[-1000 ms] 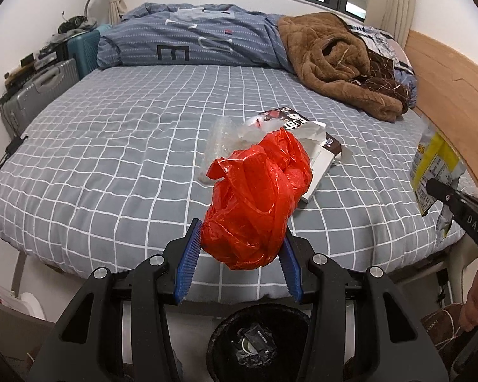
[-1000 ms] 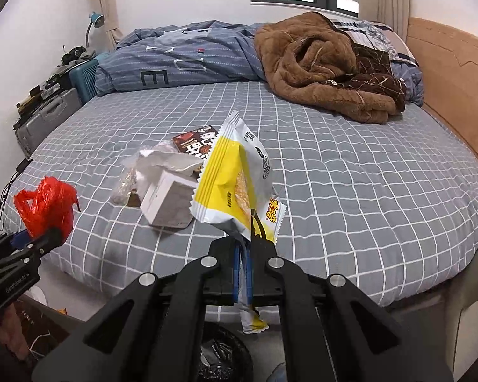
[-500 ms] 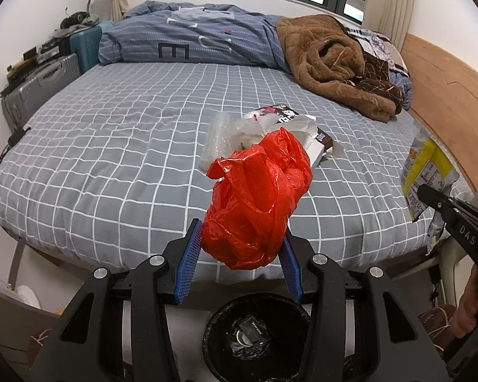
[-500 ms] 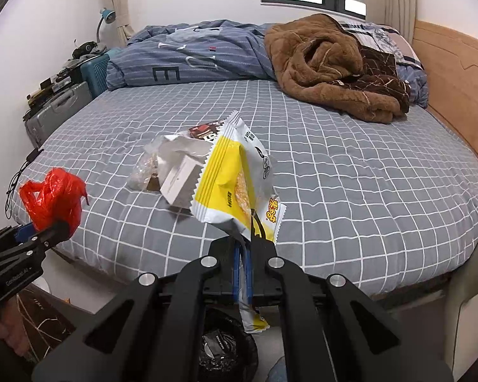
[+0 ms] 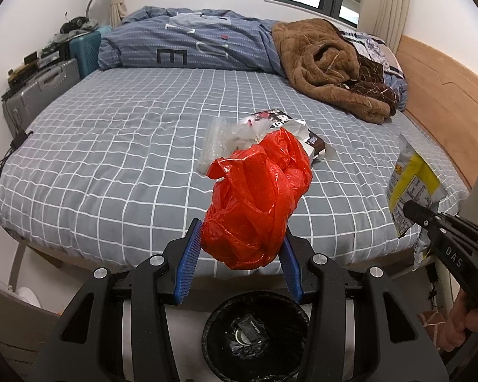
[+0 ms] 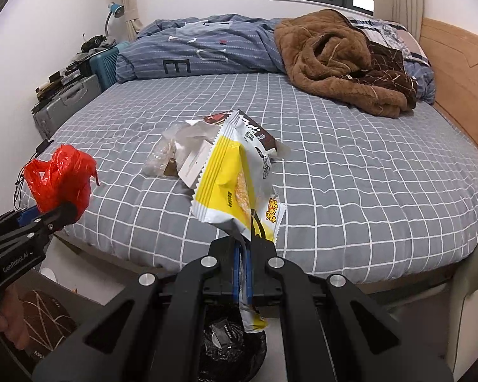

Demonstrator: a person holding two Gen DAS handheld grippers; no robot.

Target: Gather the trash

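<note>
We grip a red bag (image 5: 258,203) in the left tongs (image 5: 240,254) and a yellow wrapper (image 6: 235,184) in the right (image 6: 242,254), above the bin (image 5: 255,334) at bottom centre, while more wrappers (image 5: 271,133) remain mid-frame on the bed (image 5: 111,159).

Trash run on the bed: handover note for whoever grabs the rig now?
Left claw: shut on the red plastic bag, held above the black bin.
Right claw: shut on the yellow snack wrapper, also near the bin.
Done: both pieces are lifted off the bed; the bin already holds some trash.
Left: drop both in the bin, then collect the pile on the bed: clear bag, white box, dark wrapper.
</note>
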